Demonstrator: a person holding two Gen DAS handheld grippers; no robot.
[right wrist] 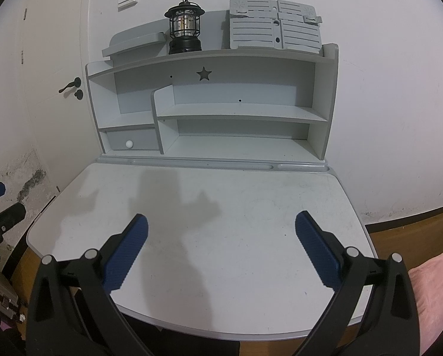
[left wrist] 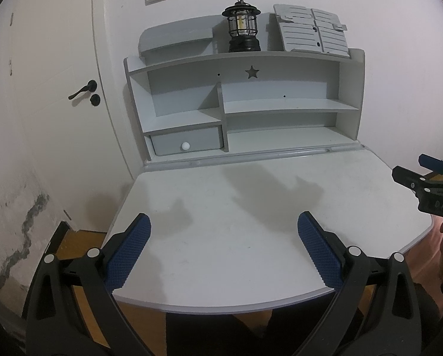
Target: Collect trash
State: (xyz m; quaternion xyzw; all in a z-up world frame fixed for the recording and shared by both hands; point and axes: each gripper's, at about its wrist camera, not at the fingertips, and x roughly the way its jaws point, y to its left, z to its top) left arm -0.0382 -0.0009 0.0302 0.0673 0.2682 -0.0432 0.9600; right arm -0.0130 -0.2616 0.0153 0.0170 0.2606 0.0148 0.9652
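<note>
Above the desk (left wrist: pixel 251 195), the left gripper (left wrist: pixel 224 246) and right gripper (right wrist: pixel 221 243) both hang wide open and empty, no trash shows on its top or shelves, so the step is search: the next move calls for finding trash elsewhere.

Both wrist cams above desk (left wrist: pixel 221 195) front, facing shelf (right wrist: pixel 209 59).

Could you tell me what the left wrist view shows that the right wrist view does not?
Only the left wrist view shows the right gripper from the side, at its right edge, and the open left gripper head-on. Only the right wrist view shows the pink fabric at lower right and the open right gripper head-on. Both show the white desk, the black lantern on the top shelf, the star cutout and the door handle.
</note>
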